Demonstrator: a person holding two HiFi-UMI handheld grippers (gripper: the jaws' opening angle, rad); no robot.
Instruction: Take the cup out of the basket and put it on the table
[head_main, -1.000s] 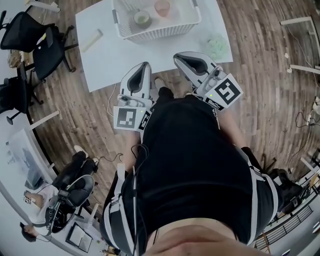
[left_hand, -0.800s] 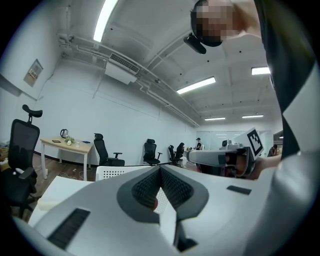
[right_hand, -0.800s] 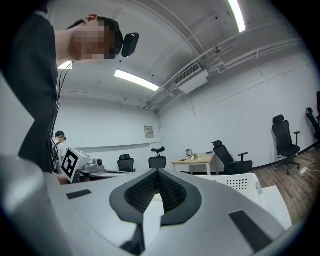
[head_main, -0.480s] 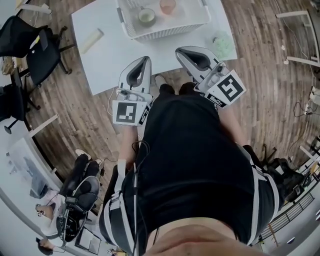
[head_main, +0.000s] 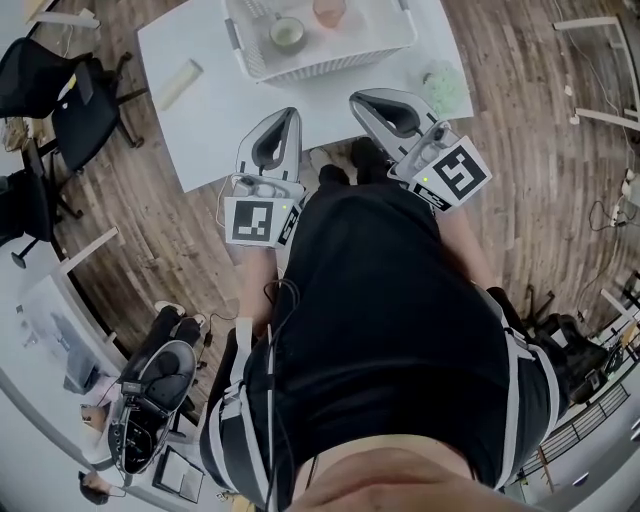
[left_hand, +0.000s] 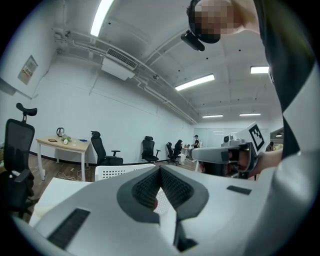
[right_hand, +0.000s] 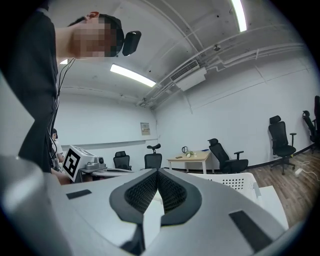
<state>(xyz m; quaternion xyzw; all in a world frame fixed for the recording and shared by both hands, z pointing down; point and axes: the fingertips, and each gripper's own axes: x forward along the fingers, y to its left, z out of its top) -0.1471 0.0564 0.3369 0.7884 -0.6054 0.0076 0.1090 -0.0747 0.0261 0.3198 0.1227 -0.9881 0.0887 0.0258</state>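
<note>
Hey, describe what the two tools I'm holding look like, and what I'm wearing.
The left tool and right tool are pale grey tapered shells with dark ribbed pads. Each carries a white marker cube with black squares. You wear a black top.

Bright, even light from ceiling strips (left_hand: 101, 17) — heavy fisheye bending, dark corners.

Head cam sits high above the person, staring almost straight down, so the table (head_main: 210, 110) and the basket (head_main: 330, 62) on it land at the top of frame. The cams on the left gripper (head_main: 290, 113) and right gripper (head_main: 356, 98) ride just behind the jaws, looking roughly level at the basket from close by. All three views share the basket's white wall and the table.
</note>
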